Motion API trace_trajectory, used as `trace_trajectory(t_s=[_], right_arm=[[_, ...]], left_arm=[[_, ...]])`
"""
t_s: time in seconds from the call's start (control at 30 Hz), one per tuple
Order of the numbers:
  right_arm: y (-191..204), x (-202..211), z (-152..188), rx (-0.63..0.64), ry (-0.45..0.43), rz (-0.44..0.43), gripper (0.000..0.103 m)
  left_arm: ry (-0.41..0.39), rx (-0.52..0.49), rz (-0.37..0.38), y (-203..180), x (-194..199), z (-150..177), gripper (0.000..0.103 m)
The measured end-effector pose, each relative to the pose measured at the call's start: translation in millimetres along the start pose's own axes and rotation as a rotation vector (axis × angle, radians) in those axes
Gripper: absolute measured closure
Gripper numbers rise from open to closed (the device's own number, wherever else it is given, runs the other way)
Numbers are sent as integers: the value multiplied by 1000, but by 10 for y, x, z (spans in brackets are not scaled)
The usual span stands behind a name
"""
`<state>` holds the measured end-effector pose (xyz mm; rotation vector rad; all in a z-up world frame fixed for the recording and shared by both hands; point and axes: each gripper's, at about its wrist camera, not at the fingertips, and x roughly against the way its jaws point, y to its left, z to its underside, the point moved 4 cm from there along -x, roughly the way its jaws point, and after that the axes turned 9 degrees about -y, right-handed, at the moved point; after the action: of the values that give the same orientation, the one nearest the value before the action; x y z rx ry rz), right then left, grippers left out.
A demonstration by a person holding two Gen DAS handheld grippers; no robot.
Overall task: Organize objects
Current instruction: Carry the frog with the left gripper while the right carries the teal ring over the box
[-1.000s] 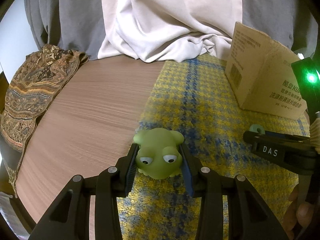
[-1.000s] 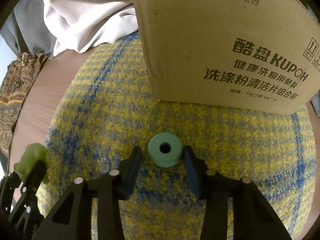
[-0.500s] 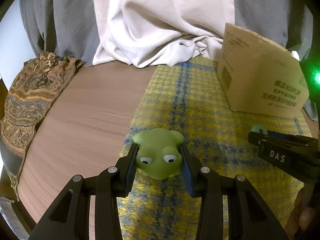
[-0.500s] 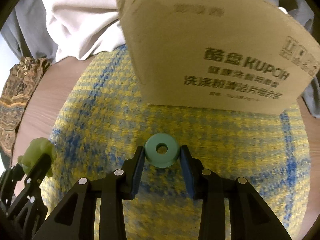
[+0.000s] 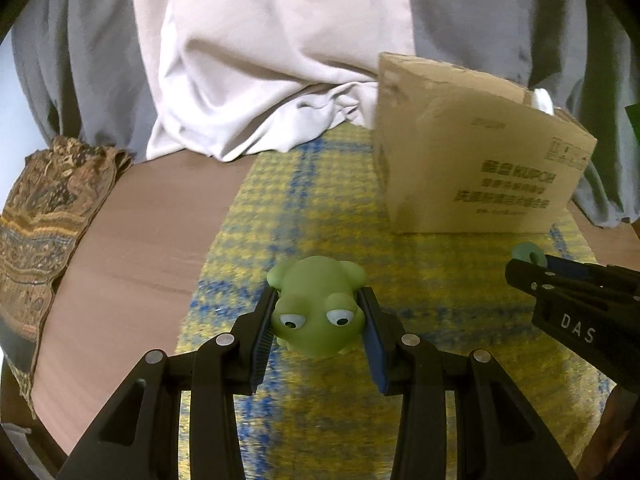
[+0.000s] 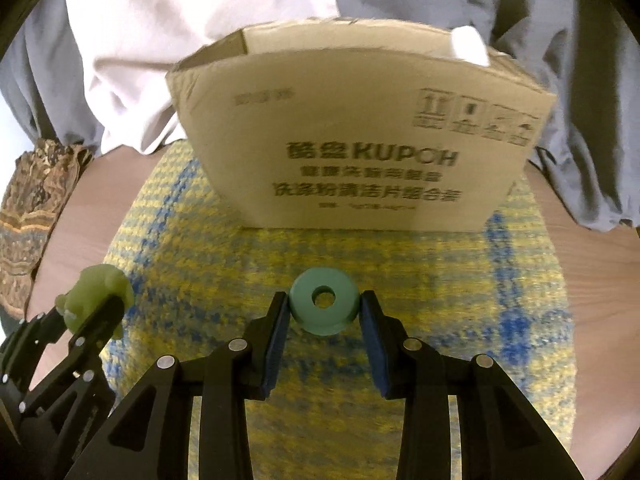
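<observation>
Two grips — frog [image 5: 316, 308] faces camera | ring [image 6: 323, 306] hole likewise, seemingly

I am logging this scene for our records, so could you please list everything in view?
Green rubber frog toy: one, green, clamped in the left gripper above the mat.
Teal ring with a centre hole: one, teal, clamped in the right gripper.
Brown cardboard box: one, brown, printed, open-topped, standing on the mat's far side.
Yellow-and-blue woven mat: one, on the table.
Wooden table: one, brown.
Patterned brown cloth: one, table's left edge.
White and grey fabric: draped behind.
Left gripper: one, black, shut.
Right gripper: one, black, shut.
</observation>
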<state>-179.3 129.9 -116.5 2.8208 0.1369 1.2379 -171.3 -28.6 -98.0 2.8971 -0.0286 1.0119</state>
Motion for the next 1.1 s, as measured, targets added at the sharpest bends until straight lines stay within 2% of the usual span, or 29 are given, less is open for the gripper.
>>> trace_trajectory(t_s=[0.5, 1.1], right_arm=[[-457, 486, -164, -34, -91, 41, 67], [-694, 1095, -720, -45, -238, 64, 67]], left_arm=[[-57, -61, 75, -519, 234, -336, 63], [-170, -91, 118, -820, 525, -999, 63]])
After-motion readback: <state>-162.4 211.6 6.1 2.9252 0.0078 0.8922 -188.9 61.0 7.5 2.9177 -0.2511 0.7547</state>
